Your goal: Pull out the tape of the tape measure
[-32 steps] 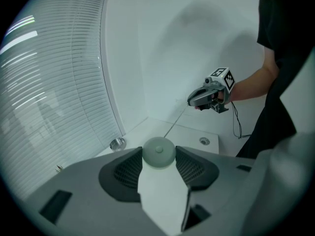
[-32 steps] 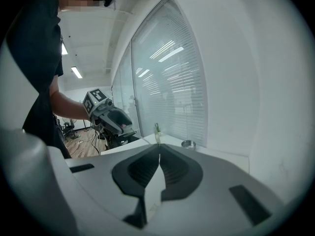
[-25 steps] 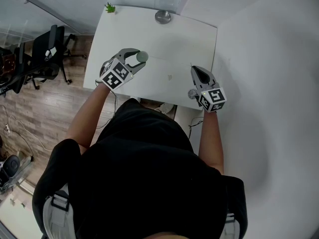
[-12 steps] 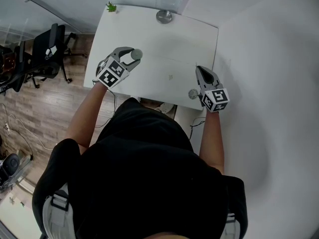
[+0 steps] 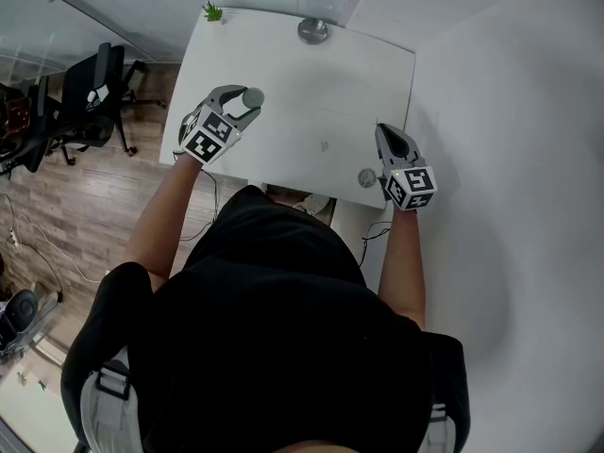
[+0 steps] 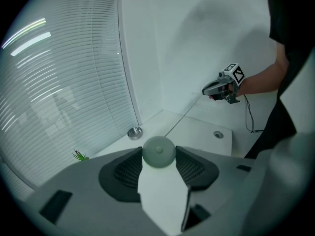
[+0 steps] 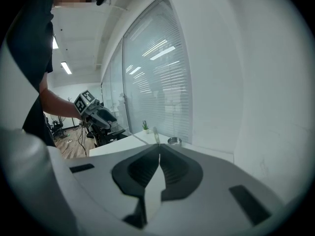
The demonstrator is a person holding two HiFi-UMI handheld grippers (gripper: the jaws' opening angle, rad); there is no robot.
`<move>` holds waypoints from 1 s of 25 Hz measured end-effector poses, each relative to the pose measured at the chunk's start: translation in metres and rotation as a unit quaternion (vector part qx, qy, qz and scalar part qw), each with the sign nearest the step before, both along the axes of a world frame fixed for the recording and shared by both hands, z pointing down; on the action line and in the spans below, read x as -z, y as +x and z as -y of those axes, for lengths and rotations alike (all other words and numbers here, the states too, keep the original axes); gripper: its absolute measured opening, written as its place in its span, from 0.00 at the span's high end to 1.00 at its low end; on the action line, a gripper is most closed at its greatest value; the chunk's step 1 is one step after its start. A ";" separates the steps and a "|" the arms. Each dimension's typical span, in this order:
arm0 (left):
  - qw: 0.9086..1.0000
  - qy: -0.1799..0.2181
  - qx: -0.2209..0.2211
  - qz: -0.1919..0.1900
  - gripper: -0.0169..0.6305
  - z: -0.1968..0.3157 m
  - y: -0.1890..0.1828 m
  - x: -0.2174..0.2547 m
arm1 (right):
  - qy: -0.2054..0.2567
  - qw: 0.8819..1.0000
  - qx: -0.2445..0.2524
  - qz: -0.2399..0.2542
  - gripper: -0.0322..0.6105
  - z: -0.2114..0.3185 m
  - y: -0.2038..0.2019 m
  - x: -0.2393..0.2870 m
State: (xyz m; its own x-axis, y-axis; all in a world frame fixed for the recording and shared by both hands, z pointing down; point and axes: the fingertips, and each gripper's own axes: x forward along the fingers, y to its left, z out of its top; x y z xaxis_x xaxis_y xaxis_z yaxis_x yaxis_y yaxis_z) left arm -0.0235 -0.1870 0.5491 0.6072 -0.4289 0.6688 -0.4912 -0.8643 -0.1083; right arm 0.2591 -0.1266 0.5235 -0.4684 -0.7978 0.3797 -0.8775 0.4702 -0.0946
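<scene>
While the left hand-held gripper [image 5: 240, 104] hangs at the upper left of the head view, over the left edge of the white worktop [image 5: 321, 83], its jaws stand partly apart and press from both sides on a round grey-green tape measure [image 5: 253, 97], which sits right at their tips. At the right centre of that view the right hand-held gripper [image 5: 386, 133] hangs over the worktop's right edge, well apart from the left one. Its jaws are fully together, pinching the end of the tape [image 6: 184, 114]. In the left gripper view the tape shows as a fine taut line that runs from the case up to the right hand-held gripper in the upper right of the frame. A small green plant [image 5: 209, 13] stands at the worktop's far left corner, and a round metal dish [image 5: 312, 30] lies at the middle of its far edge. A small round disc [image 5: 367, 177] is set in the near right corner, just beside the right hand-held gripper. Black chairs [image 5: 80, 111] stand on the wooden floor [image 5: 57, 215] at the left of the frame.
</scene>
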 end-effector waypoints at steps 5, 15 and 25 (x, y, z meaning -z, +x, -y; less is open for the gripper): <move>1.000 -0.002 0.009 0.001 0.63 -0.001 -0.002 -0.002 | 0.000 1.000 -0.009 0.000 0.94 -0.001 0.004 -0.001; 1.000 -0.015 0.019 -0.003 0.63 -0.001 -0.007 -0.013 | -0.015 1.000 -0.014 0.004 0.94 -0.007 0.006 -0.012; 1.000 -0.024 0.017 -0.001 0.63 -0.012 -0.010 -0.038 | -0.046 0.999 -0.016 0.007 0.94 -0.016 0.003 -0.044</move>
State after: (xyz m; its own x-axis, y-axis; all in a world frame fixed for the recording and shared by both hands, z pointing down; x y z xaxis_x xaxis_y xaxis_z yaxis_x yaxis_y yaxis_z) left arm -0.0334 -0.1752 0.5870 0.5947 -0.4167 0.6875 -0.5208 -0.8512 -0.0655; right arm 0.2621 -0.1108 0.5671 -0.4489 -0.7741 0.4465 -0.8902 0.4308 -0.1481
